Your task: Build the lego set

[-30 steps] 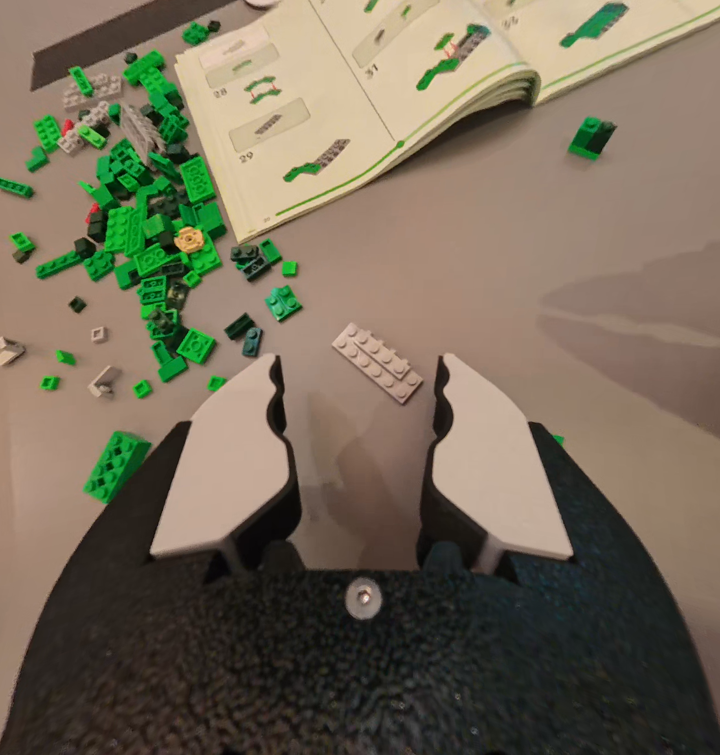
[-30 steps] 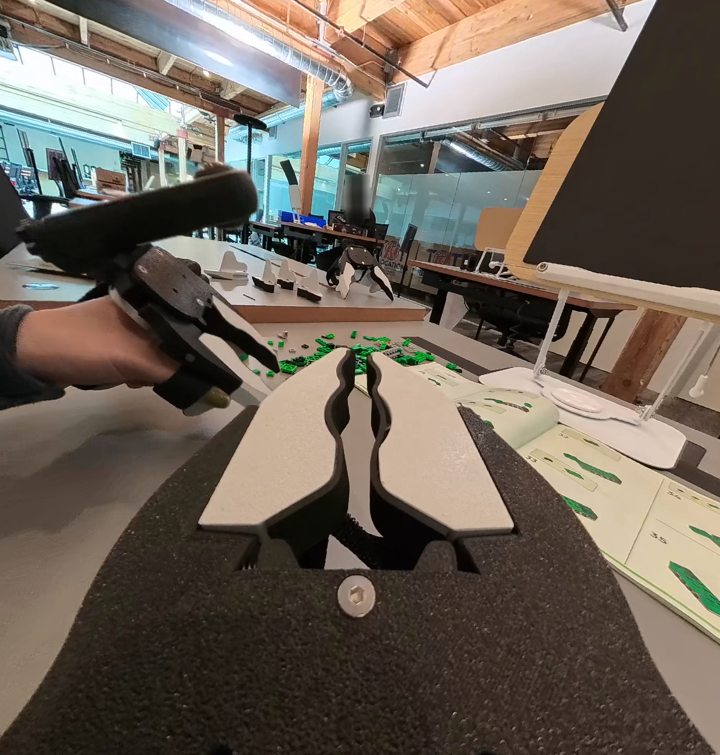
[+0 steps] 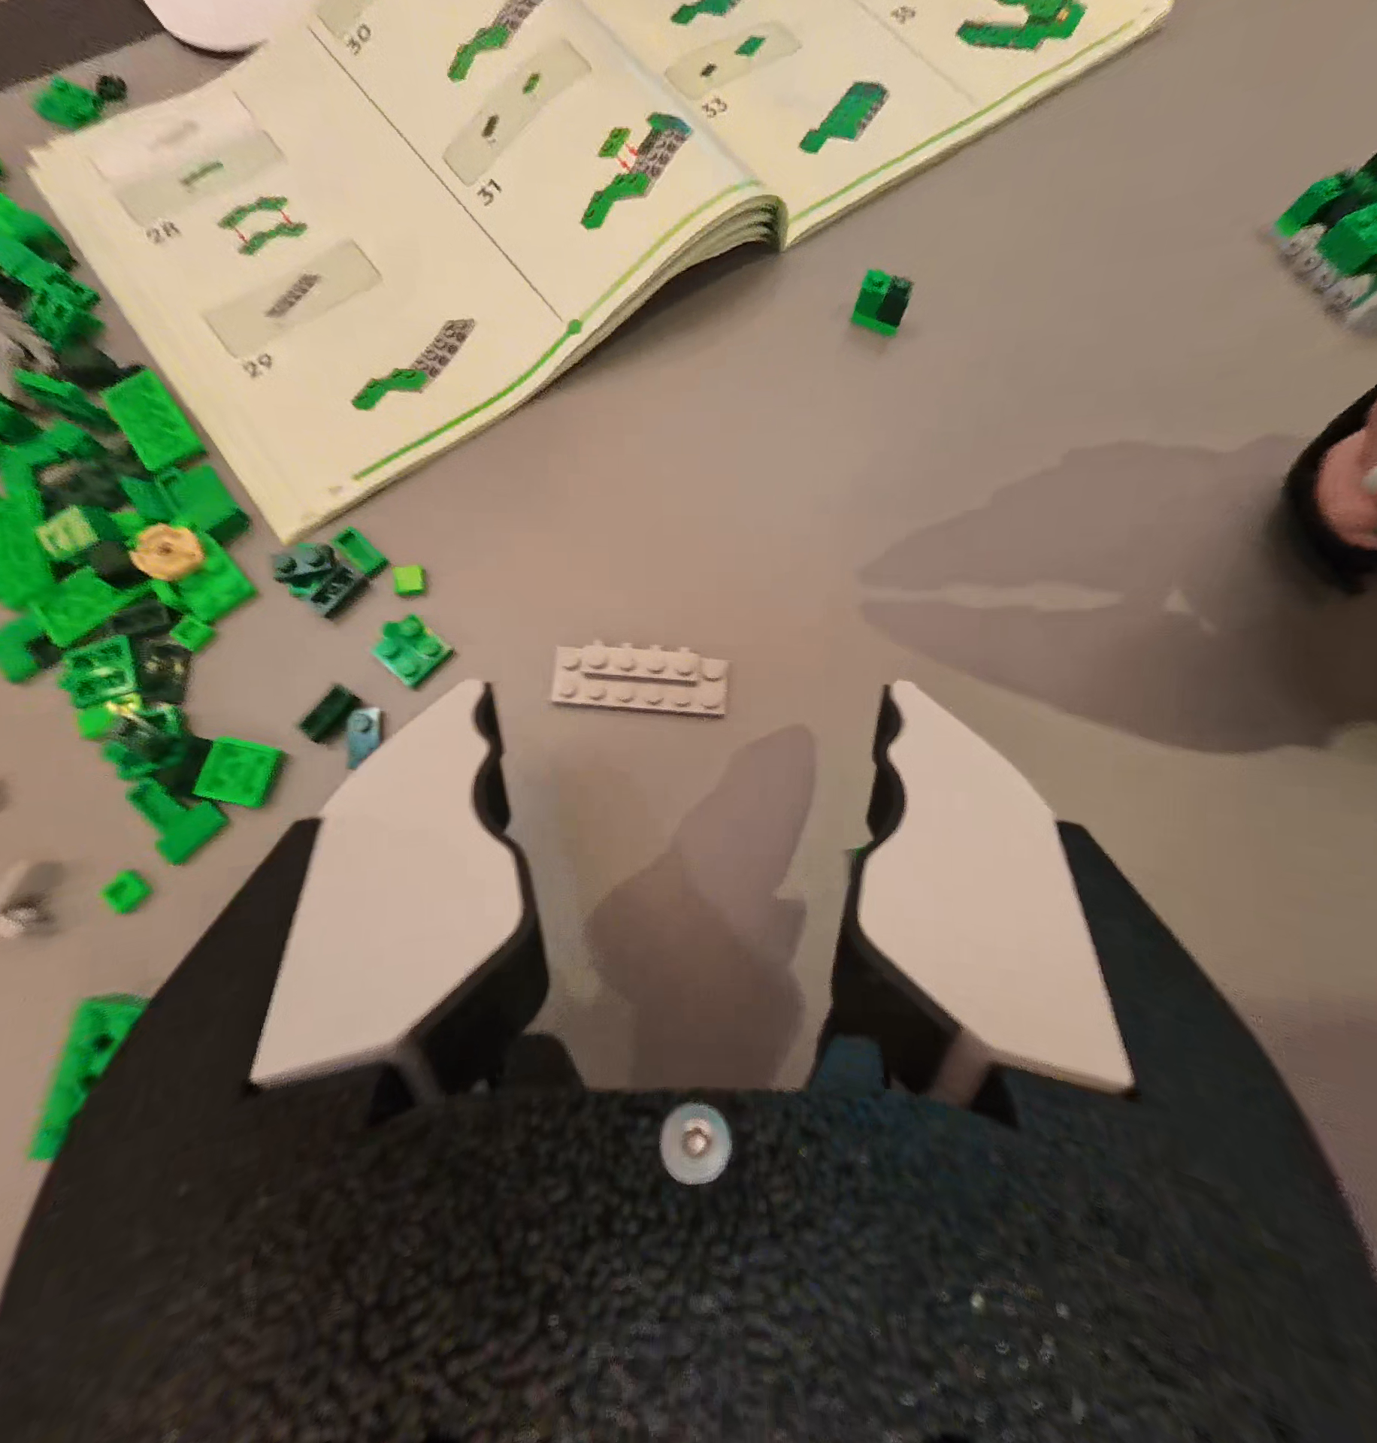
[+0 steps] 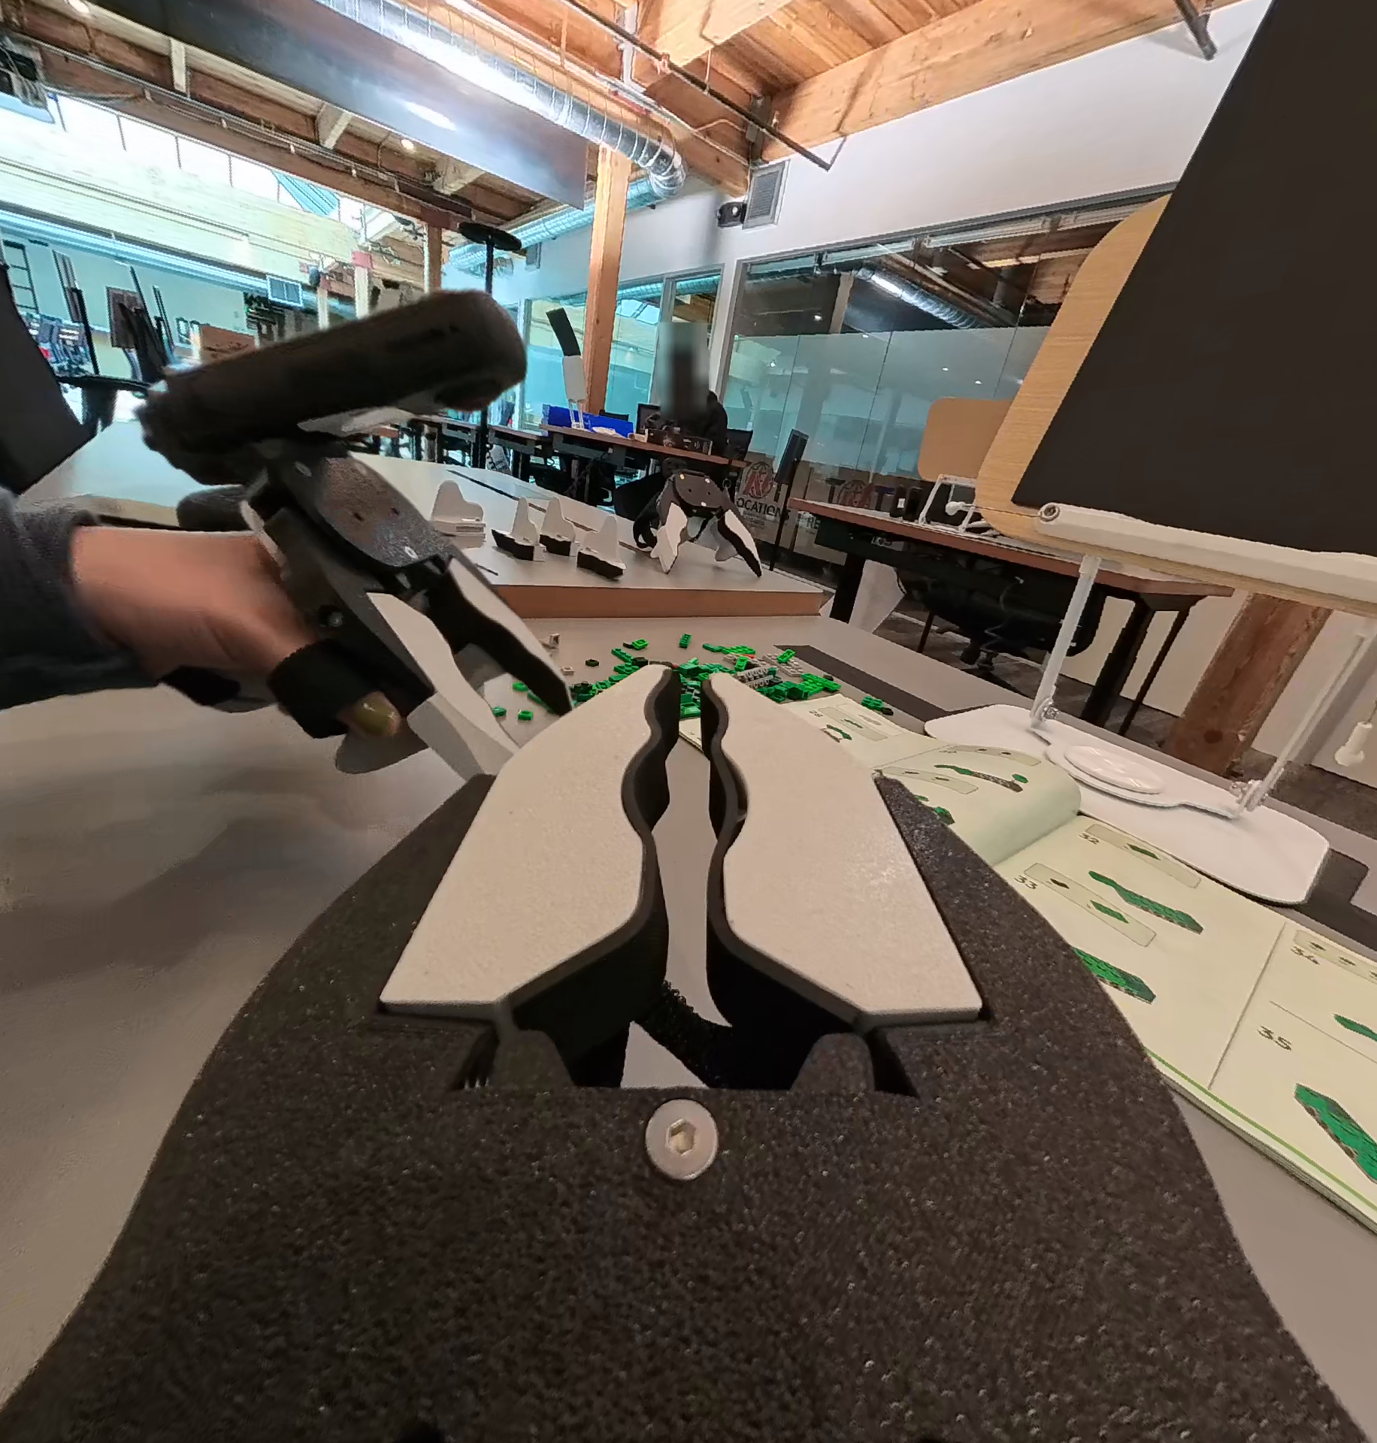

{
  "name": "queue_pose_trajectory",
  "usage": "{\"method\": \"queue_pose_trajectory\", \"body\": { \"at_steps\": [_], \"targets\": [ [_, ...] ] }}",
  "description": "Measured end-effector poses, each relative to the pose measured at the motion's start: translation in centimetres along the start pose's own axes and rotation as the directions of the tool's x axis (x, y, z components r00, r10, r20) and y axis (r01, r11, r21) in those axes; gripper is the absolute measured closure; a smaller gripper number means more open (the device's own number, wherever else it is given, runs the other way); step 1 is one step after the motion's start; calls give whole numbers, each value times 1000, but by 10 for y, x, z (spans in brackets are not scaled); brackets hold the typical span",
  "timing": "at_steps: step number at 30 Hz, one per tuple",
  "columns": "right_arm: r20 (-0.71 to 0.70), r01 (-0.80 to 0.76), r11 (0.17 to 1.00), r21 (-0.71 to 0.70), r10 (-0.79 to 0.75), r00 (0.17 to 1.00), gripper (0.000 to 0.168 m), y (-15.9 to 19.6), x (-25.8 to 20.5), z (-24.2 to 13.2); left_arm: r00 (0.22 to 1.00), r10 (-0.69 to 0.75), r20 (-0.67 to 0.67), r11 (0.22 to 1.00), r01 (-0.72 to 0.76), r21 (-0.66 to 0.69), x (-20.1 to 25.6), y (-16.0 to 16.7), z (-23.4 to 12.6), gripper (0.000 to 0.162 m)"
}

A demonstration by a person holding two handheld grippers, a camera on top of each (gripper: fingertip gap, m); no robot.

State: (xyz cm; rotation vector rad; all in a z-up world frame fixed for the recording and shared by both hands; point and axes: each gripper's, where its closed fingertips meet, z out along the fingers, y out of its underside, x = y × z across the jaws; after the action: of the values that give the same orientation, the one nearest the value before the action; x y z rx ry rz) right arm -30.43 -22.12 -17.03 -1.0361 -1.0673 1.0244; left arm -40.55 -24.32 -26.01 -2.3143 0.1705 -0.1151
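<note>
Progress, as judged: partial. A green-and-grey sub-assembly (image 3: 1345,226) sits at the upper right edge of the left wrist view; whether anything holds it cannot be told. Most loose green bricks (image 3: 100,562) remain unsorted at the left edge.

Left tool (image 3: 685,703): jaws wide, empty, just short of a grey studded plate (image 3: 640,681) lying flat on the surface (image 3: 748,500) at frame centre.

Right tool (image 4: 689,687): jaws narrow, nothing visible between them.

Surroundings: open instruction booklet (image 3: 404,203) across the top; a lone green brick (image 3: 880,303) below it. Nothing obstructs the plate.
</note>
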Motion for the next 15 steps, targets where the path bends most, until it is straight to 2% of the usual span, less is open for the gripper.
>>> {"method": "queue_pose_trajectory", "body": {
  "at_steps": [2,6,15],
  "targets": [
    [2,1,1000,-1,-1,1000,164,0,0,0,997,82,-9,996,-83,-39,-6,5,4,58],
    [3,-4,1000,-1,4,1000,164,0,0,0,973,203,-106,972,-213,-97,2,14,13,53],
    [4,-8,1000,-1,8,1000,164,0,0,0,972,120,-202,984,-143,-103,10,15,22,55]
  ]
}}
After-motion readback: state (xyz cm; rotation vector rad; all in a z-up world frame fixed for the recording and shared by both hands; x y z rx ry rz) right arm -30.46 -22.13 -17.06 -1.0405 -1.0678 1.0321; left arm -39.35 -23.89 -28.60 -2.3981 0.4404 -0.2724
